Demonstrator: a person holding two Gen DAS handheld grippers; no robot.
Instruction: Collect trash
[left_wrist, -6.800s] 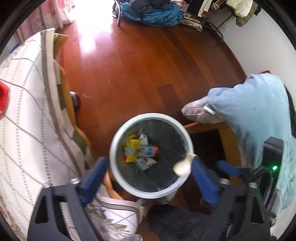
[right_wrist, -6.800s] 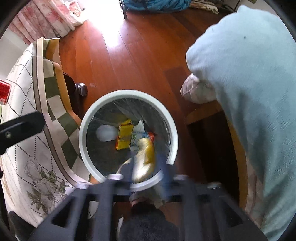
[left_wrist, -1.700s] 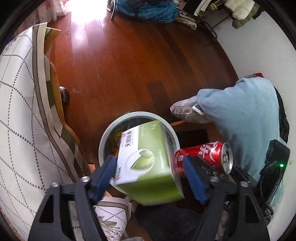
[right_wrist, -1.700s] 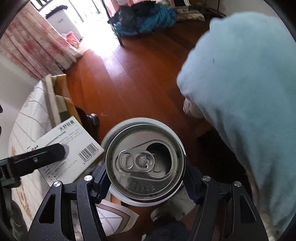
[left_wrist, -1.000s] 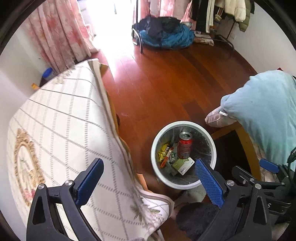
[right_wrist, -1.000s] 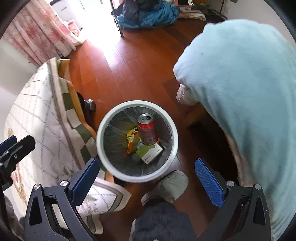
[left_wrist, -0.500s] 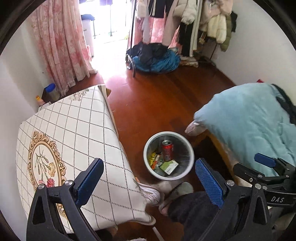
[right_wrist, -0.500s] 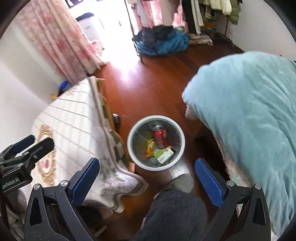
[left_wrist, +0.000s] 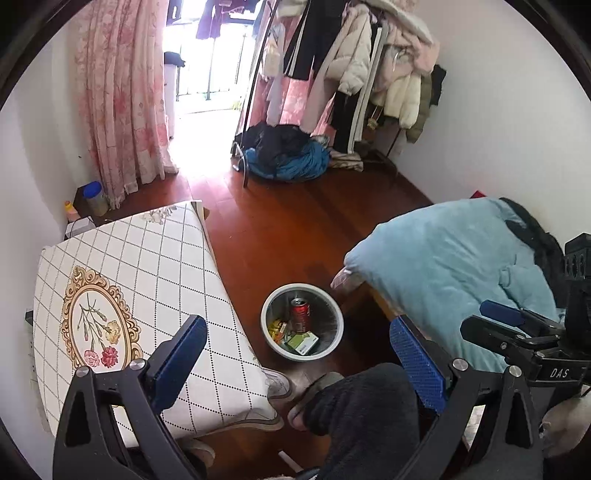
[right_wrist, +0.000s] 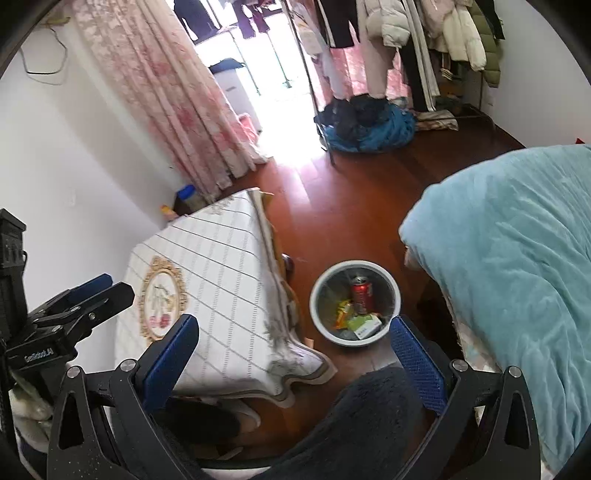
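While both my left claw (left_wrist: 295, 354) and right claw (right_wrist: 291, 350) hung spread and empty, the light, dentable red can (left_wrist: 300, 313) stood in the bin (left_wrist: 271, 341) on the floor, best gripped mid-body.

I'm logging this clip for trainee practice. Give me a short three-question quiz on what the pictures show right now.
1. True or false: the red can lies on the floor beside the bin.
2. Which sits next to the can? A) green box B) glass bottle C) spoon
3. Fill in: both the left hand-held gripper and the right hand-held gripper are ____.

Key: 1 false, it is inside the bin; 2 A; 3 open, holding nothing.
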